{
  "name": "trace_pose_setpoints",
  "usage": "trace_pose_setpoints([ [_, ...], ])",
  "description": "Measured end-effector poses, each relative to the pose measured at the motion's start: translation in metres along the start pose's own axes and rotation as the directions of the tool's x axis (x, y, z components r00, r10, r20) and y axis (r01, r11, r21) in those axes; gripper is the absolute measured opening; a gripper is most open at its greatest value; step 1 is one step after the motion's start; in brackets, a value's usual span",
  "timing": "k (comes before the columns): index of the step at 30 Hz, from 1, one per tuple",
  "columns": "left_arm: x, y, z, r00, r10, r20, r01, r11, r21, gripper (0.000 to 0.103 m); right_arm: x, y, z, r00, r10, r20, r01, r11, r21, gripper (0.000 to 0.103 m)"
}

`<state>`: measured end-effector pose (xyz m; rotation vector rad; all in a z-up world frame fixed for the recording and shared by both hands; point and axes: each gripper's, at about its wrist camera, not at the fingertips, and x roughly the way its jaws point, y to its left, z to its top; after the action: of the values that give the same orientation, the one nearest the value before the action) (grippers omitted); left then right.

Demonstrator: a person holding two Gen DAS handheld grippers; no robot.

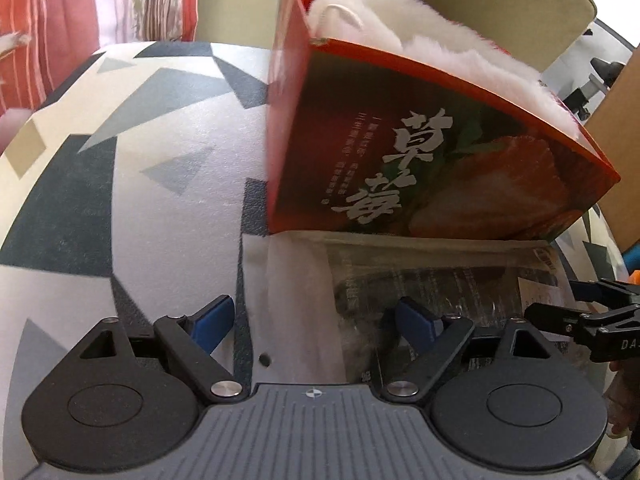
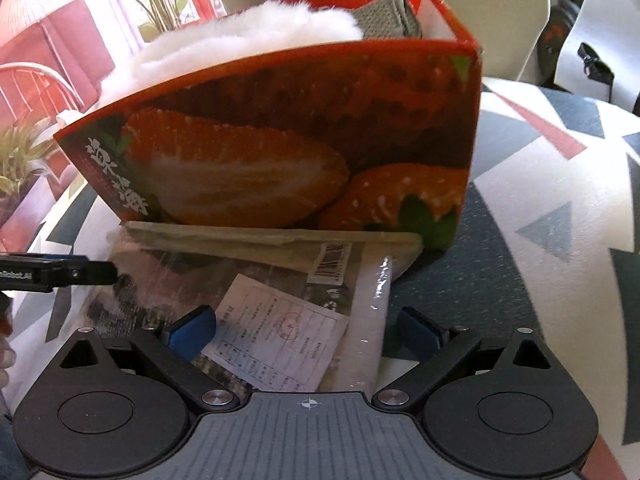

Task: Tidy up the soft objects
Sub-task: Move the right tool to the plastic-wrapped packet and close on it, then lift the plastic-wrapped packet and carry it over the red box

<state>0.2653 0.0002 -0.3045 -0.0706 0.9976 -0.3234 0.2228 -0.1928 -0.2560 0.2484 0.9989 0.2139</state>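
Tablecloth (image 1: 168, 184) with grey, dark and tan geometric patches covers the work surface. On it stands a red strawberry-printed box (image 2: 288, 152), open at the top. White fluffy material (image 2: 240, 40) fills most of the box and rises above its rim; a grey knitted cloth (image 2: 388, 20) sits at the box's far right corner in the right wrist view. A clear plastic package (image 2: 248, 296), printed with dark text, carrying a barcode label and a white paper slip (image 2: 280, 340), lies flat on the tablecloth, with its far edge at the foot of the box. Left gripper (image 1: 320, 324) hangs over the package's left part, jaws spread wide, nothing between the pads. Right gripper (image 2: 308, 332) hangs over the slip, jaws likewise released and empty.
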Motion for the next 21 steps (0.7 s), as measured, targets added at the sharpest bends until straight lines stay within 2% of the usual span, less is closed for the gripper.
trace_pose_setpoints([
  [5, 0.001, -0.008, 0.0, 0.999, -0.052, 0.005, 0.052, 0.999, -0.001, 0.084, 0.005, 0.003, 0.006, 1.0, 0.021, -0.001, -0.021, 1.0, -0.011, 0.097],
  [9, -0.003, -0.009, -0.002, 0.994, -0.111, -0.002, 0.111, 0.994, -0.005, 0.068, 0.007, 0.008, 0.008, 0.999, 0.031, -0.016, -0.031, 0.999, -0.031, 0.097],
  [11, -0.005, -0.009, -0.003, 0.992, -0.125, -0.01, 0.125, 0.992, -0.002, 0.065, 0.007, 0.01, 0.008, 0.998, 0.053, -0.028, -0.054, 0.998, -0.031, 0.097],
  [12, -0.007, -0.011, -0.005, 0.992, -0.124, -0.007, 0.124, 0.992, 0.007, 0.059, 0.005, 0.011, 0.007, 0.998, 0.055, -0.031, -0.056, 0.998, -0.032, 0.096],
  [13, -0.01, -0.012, -0.006, 0.993, -0.12, -0.002, 0.12, 0.993, 0.012, 0.054, 0.003, 0.011, 0.006, 0.998, 0.057, -0.03, -0.058, 0.998, -0.033, 0.091],
  [17, -0.028, -0.011, -0.008, 0.991, -0.129, 0.032, 0.129, 0.992, 0.004, 0.047, -0.011, 0.008, 0.004, 0.998, 0.056, -0.004, -0.056, 0.998, 0.009, 0.071],
  [19, -0.04, -0.012, -0.008, 0.988, -0.142, 0.055, 0.142, 0.99, 0.002, 0.046, -0.025, 0.007, 0.002, 0.998, 0.067, 0.021, -0.067, 0.998, 0.015, 0.066],
  [21, -0.054, -0.015, -0.009, 0.984, -0.158, 0.081, 0.158, 0.987, 0.004, 0.046, -0.04, 0.009, 0.002, 0.996, 0.079, 0.041, -0.079, 0.997, -0.01, 0.065],
])
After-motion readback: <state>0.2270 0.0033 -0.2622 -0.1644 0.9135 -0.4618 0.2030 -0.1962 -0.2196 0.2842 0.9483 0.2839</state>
